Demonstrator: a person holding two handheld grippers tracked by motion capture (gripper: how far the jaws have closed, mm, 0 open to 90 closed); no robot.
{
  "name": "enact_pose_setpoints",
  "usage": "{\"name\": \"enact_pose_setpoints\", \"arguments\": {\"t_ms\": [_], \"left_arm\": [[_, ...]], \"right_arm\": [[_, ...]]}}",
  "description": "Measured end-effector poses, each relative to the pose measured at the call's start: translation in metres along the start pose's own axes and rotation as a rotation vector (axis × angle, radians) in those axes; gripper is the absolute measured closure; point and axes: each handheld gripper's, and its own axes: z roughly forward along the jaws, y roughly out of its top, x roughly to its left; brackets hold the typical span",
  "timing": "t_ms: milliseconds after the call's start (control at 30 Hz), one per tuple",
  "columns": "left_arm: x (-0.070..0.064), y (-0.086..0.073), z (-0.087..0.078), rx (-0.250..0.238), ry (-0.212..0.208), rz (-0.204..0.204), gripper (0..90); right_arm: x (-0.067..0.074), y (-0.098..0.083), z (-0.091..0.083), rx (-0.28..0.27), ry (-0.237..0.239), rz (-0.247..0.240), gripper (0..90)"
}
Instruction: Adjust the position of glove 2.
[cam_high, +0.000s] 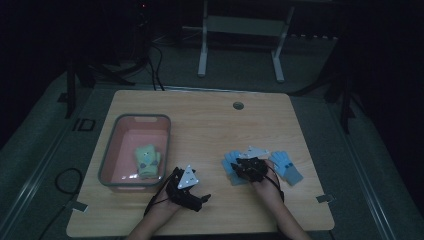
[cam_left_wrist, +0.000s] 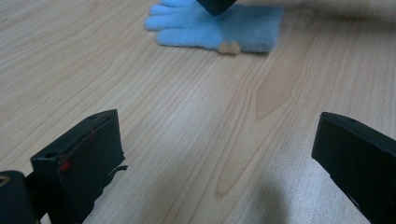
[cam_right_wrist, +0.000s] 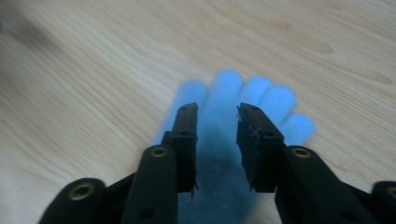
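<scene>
Right tool (cam_right_wrist: 216, 116) stands directly over a blue glove (cam_right_wrist: 243, 100) lying flat on the tabletop (cam_high: 210, 125), glove fingers pointing away beyond the jaw tips. Jaws narrowly parted, glove fabric seen between them, pads not pressing on it. A second blue glove (cam_high: 289, 167) lies just beside, to the right in the high view. Left tool (cam_left_wrist: 215, 154) rests low over bare wood, jaws wide, nothing between them, well apart from the gloves. A green glove (cam_high: 147, 160) lies in the grey-rimmed bin (cam_high: 107, 157) at left.
</scene>
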Motion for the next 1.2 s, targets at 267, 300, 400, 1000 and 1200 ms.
{"name": "enact_pose_setpoints", "arguments": {"t_ms": [267, 300, 400, 1000, 1200], "left_arm": [[0.0, 0.0, -0.001, -0.001, 0.001, -0.001, 2.4], [0.0, 0.0, -0.001, -0.001, 0.001, -0.001, 2.3], [0.0, 0.0, 0.0, 0.0, 0.001, 0.001, 2.3], [0.0, -0.001, -0.001, -0.002, -0.001, -0.002, 2.3], [-0.001, -0.001, -0.001, 0.002, -0.001, 0.002, 2.4]], "right_arm": [[-0.004, -0.011, 0.011, -0.001, 0.024, 0.023, 83.0], [-0.003, -0.011, 0.011, -0.003, 0.017, 0.023, 85.5], [0.002, -0.008, 0.007, -0.025, -0.018, 0.072, 88.0], [0.021, 0.003, 0.013, -0.041, -0.079, 0.267, 82.1], [0.018, -0.001, 0.018, -0.012, -0.056, 0.245, 67.2]]}}
